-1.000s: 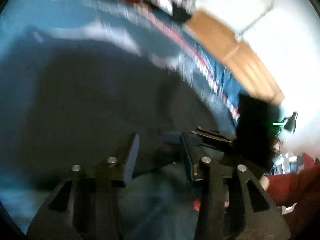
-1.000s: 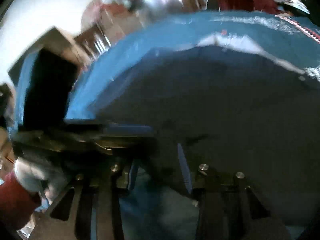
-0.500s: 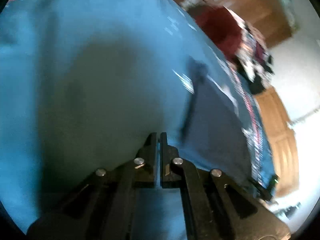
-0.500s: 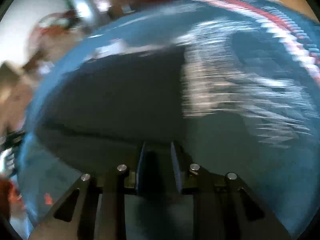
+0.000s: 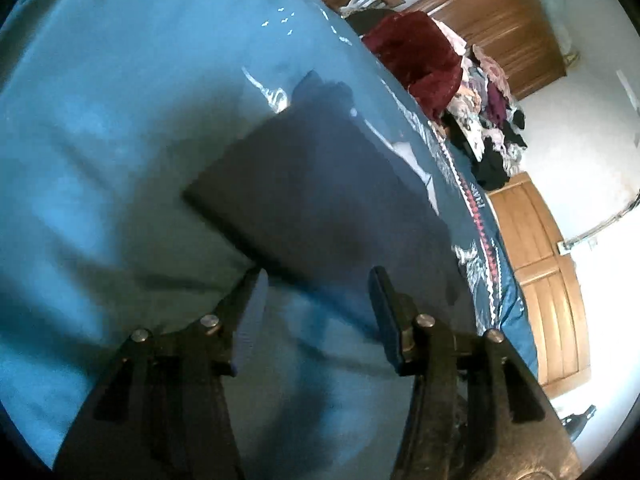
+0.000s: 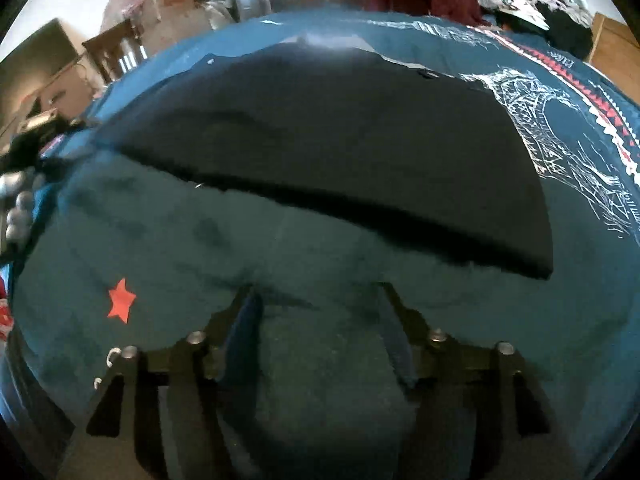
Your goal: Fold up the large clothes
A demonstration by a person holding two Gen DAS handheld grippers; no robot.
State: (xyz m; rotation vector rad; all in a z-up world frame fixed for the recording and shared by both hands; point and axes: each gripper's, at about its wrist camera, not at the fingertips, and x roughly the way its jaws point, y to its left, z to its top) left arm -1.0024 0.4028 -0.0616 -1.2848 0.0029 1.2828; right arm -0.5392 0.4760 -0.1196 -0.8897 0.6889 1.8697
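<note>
Home bedroom. Bed spread with a blue printed blanket [image 5: 100, 128], white pattern and red zigzag border. Wooden wardrobe doors [image 5: 544, 280] against white walls. Heap of loose clothes [image 5: 488, 100] beside a dark red bundle [image 5: 416, 56]. Wooden chair [image 6: 116, 52] and cluttered furniture further back

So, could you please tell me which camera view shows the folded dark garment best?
The right wrist view: the folded dark garment spans the frame, its near folded edge sharp against the blue bedspread. The left wrist view shows it smaller, at an angle, with one corner clear and the rest blurred.
</note>
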